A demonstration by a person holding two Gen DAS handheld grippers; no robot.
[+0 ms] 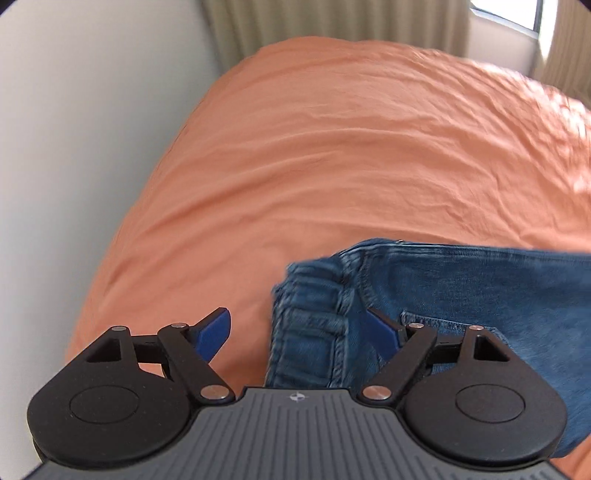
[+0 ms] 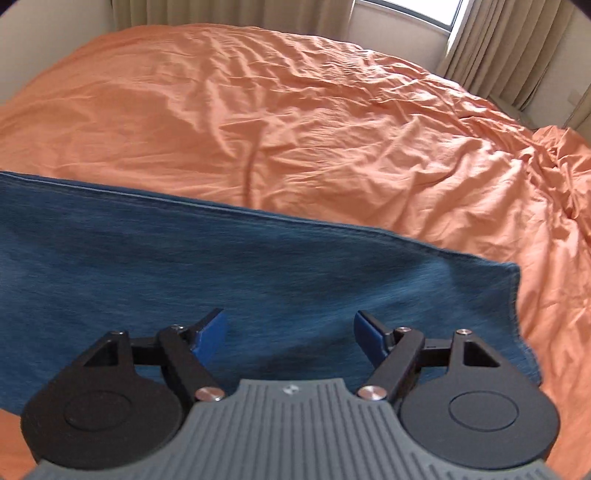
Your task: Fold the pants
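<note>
A pair of blue denim pants (image 1: 461,288) lies flat on an orange bedsheet (image 1: 332,166). In the left wrist view its elastic waistband (image 1: 310,317) is just ahead of my left gripper (image 1: 299,328), which is open and empty, its jaws wide apart over the waistband edge. In the right wrist view the pants leg (image 2: 258,273) stretches from the left to a hem (image 2: 515,295) at the right. My right gripper (image 2: 290,332) is open and empty above the leg near the hem.
The orange sheet (image 2: 332,110) is wrinkled and covers the whole bed. A white wall (image 1: 74,129) runs along the bed's left side. Beige curtains (image 2: 498,48) and a window (image 2: 410,9) stand behind the bed.
</note>
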